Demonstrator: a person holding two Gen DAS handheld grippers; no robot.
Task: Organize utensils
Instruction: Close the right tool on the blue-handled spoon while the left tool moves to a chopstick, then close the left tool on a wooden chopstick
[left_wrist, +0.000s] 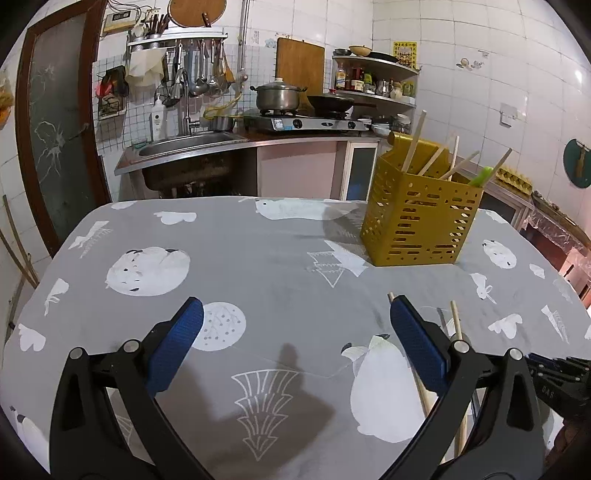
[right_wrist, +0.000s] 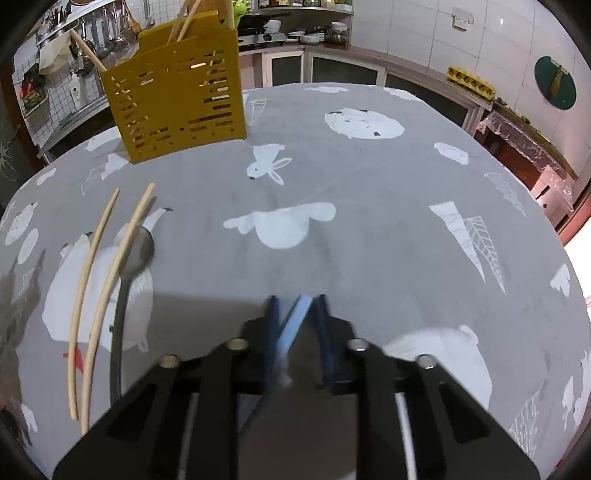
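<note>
Left wrist view, table: the grey cloth (left_wrist: 258, 258) printed with white animals and trees fills the lower frame, kitchen counter and stove behind it at twelve o'clock.
Holder: the yellow slotted utensil holder (left_wrist: 421, 229) stands upright on the cloth at about two o'clock from the left tongs, with wooden chopsticks (left_wrist: 415, 147) and a green-handled piece (left_wrist: 480, 177) sticking out of its top.
Left gripper: the left gripper (left_wrist: 295, 325) hangs over bare cloth, blue pads spread wide, nothing between them.
Loose sticks, left view: two pale chopsticks (left_wrist: 457, 325) lie on the cloth just behind the right-hand blue pad, at three o'clock, partly hidden.
Right wrist view, holder: the same yellow holder (right_wrist: 177, 96) sits at eleven o'clock, well apart from the tongs.
Right gripper: the right gripper (right_wrist: 297, 299) points steeply down at the cloth, pads drawn nearly together and pinching a light blue utensil handle (right_wrist: 295, 321) that runs slantwise between them; the handle is blurred.
Spoon: a grey metal spoon (right_wrist: 138, 251) lies at nine o'clock, bowl away from the camera.
Chopstick pair: two loose chopsticks (right_wrist: 107, 295) lie side by side just left of the spoon, one crossing the bowl's edge.
</note>
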